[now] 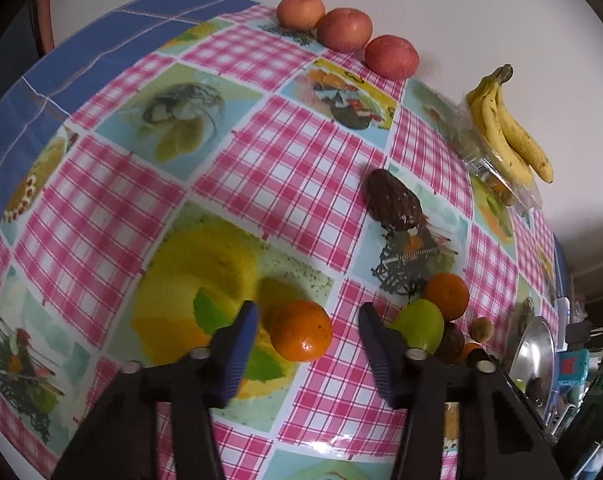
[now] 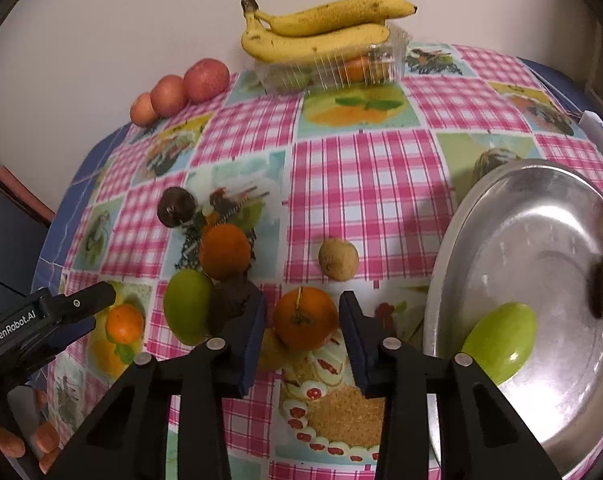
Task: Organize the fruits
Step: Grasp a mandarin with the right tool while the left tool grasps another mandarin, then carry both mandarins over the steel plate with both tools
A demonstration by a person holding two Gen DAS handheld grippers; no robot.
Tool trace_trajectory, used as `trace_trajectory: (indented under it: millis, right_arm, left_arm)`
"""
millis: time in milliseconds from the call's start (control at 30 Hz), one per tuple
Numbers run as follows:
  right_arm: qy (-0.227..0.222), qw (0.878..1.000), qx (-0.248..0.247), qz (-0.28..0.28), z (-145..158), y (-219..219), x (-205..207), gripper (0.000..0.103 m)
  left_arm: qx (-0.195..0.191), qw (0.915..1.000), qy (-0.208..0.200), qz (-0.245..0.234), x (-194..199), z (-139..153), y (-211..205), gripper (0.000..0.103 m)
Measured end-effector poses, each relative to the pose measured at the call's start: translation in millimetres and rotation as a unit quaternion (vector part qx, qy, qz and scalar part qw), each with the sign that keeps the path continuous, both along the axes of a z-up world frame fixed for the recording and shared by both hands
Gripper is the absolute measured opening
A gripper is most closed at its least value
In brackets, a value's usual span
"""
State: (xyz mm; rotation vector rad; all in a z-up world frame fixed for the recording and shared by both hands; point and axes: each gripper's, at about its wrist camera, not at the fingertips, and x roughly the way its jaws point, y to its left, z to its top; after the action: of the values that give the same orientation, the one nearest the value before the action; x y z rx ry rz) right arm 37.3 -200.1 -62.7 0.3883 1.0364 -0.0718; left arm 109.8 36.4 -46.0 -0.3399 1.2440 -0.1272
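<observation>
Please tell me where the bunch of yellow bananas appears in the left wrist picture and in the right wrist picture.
Left wrist view: the bunch of yellow bananas is at the upper right, hanging down along the table's far edge.
Right wrist view: the bananas lie across the top centre.
Shared landmark: in both views they rest on the clear plastic box against the white wall.

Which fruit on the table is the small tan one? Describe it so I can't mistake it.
Start at the big metal tray on the right side of the table. Just left of its rim, alone on a pink checked square, sits the small tan fruit, beyond the orange that lies between the right gripper fingers. It is dull, matte brownish and smaller than the oranges.
</observation>
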Motion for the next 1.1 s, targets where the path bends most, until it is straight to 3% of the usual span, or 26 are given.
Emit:
trace_trajectory:
  millis: [233, 500, 867, 1100]
  right_arm:
    - [0.000, 1.000, -0.002, 0.003, 0, -1, 0, 0.035]
    - [0.001, 1.000, 0.007, -0.001, 0, -2, -1, 0.034]
    - [-0.029, 0.999, 0.033, -0.019, 24, -17, -11, 0.034]
    - [-0.044, 0.997, 0.023, -0.055, 42, -44, -24, 0.034]
  left_arm:
    - [0.002, 0.9999, 0.014, 0.005, 0, -9, 1, 0.038]
    - [-0.029, 0.9993, 0.013, 0.018, -1, -8, 7, 0.035]
    - [-0.043, 0.9980, -0.041, 0.020, -6, 27, 9, 0.035]
    - [-0.042, 0.9967, -0.069, -0.009, -12, 46, -16, 0.035]
